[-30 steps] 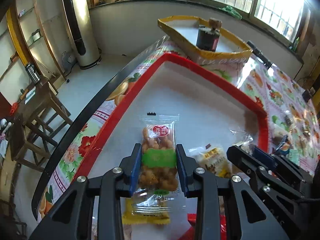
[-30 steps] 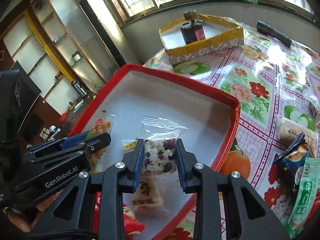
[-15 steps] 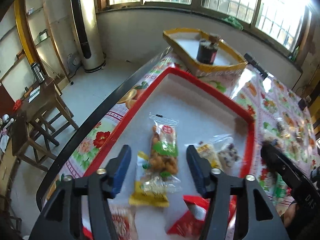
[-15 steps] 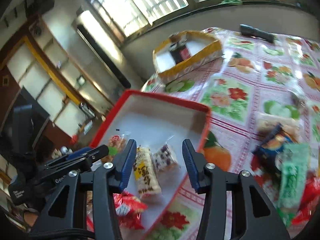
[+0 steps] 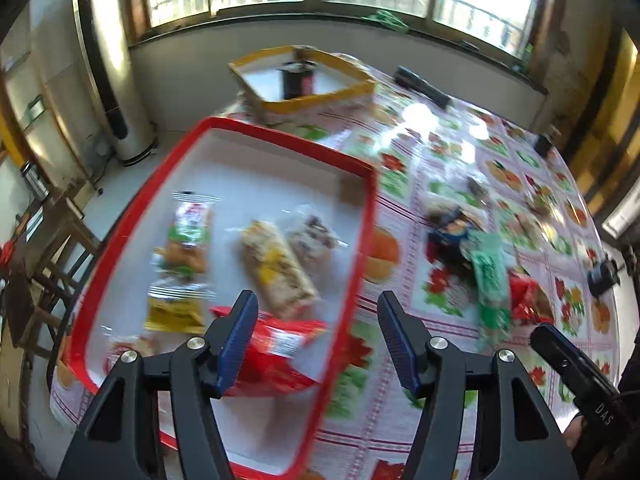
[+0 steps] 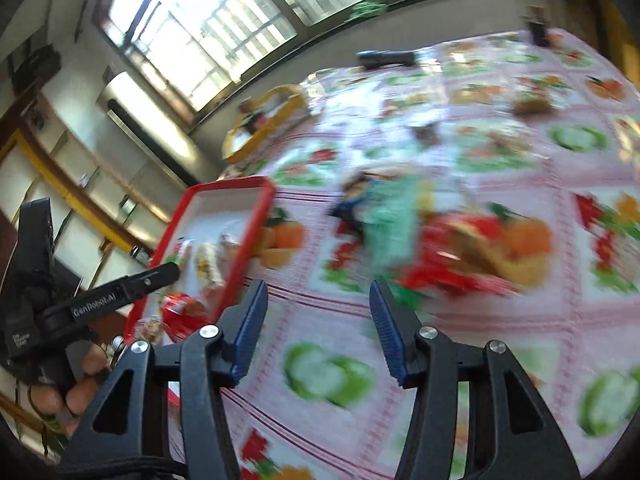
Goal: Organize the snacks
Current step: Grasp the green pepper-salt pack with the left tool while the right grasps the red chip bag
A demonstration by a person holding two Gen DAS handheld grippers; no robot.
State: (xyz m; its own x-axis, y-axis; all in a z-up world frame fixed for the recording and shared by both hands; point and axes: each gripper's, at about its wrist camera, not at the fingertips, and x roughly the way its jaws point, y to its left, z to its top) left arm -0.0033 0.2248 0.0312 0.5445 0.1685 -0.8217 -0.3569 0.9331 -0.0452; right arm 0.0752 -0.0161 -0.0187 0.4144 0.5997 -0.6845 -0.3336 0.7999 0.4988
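A red-rimmed white tray (image 5: 362,240) holds several snack packets: a peanut pack with a green label (image 5: 188,236), a yellow bar (image 5: 278,270), a purple-speckled rice cake (image 5: 314,236) and a red bag (image 5: 276,354). My left gripper (image 5: 316,320) hangs above the tray's right rim, jaws opening, nothing between them. My right gripper (image 6: 316,306) is over the bare tablecloth, jaws opening and empty. A blurred heap of loose snacks (image 6: 404,220) lies beyond it, with a green pack (image 5: 490,276) and a blue pack (image 5: 452,236).
A yellow-rimmed box (image 5: 304,80) with a dark jar (image 5: 298,80) stands at the table's far end, a black flashlight (image 5: 424,86) beside it. The floral tablecloth (image 6: 500,336) covers the table. A wooden stool (image 5: 44,256) stands on the floor to the left.
Both grippers let go of their packets, the peanut pack and the rice cake, which now lie in the tray. Both opened and swung right, the right one out over the tablecloth.
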